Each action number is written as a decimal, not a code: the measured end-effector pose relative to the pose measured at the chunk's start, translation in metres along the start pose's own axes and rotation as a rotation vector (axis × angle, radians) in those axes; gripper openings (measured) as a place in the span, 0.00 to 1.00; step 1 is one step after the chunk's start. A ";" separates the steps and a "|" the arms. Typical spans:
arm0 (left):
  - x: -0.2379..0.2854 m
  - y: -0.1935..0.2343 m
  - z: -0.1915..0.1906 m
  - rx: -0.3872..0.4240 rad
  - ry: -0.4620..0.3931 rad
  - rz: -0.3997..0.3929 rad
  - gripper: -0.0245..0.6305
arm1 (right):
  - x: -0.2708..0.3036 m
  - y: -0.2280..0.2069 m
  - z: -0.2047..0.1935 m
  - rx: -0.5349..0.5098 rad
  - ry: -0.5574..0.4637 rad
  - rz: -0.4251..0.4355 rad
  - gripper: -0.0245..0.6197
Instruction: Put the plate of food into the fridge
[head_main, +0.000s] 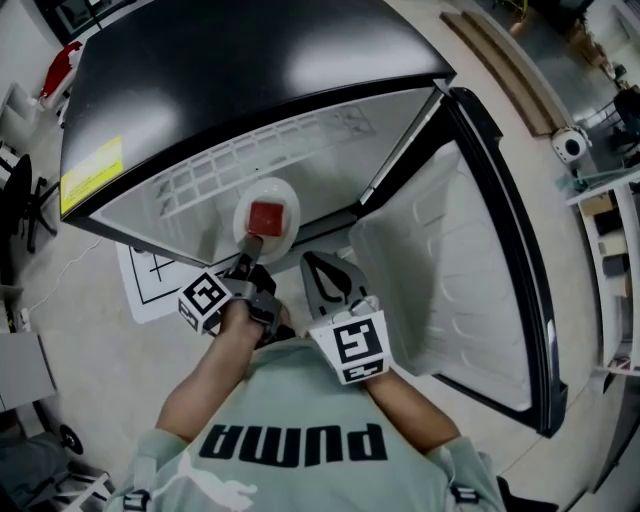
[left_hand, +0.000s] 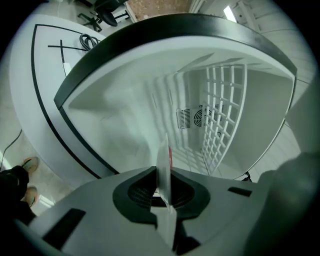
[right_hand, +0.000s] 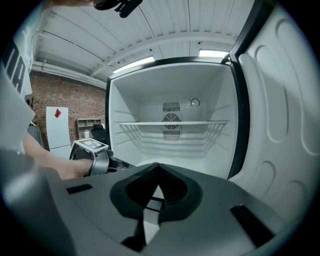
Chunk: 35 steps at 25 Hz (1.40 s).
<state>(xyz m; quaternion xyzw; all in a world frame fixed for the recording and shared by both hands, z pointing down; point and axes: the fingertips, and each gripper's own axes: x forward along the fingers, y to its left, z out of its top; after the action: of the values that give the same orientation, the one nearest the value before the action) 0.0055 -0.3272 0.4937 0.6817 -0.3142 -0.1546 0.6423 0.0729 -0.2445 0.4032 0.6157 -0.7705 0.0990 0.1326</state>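
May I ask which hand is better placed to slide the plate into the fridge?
Left: the left tool grips the round white plate carrying red food, at the open black fridge. The right tool is shut and empty.

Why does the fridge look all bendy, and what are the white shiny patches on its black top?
Left gripper view: the wide lens bends the fridge into curves and blackens the corners. Head view: the pale patches on its black top are glare from lights. Right gripper view: ceiling lights glow bright.
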 end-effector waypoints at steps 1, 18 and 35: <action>0.004 0.002 0.001 -0.001 0.001 0.004 0.10 | 0.000 -0.001 -0.001 0.000 0.006 -0.004 0.05; 0.039 0.034 0.015 0.015 0.013 0.100 0.10 | 0.019 -0.021 -0.009 0.006 0.056 -0.060 0.05; 0.071 0.053 0.031 0.038 -0.011 0.148 0.10 | 0.030 -0.026 -0.008 0.035 0.094 -0.046 0.05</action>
<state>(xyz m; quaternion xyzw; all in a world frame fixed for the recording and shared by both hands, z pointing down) 0.0273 -0.3947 0.5544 0.6677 -0.3703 -0.1045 0.6373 0.0930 -0.2755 0.4201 0.6302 -0.7471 0.1380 0.1603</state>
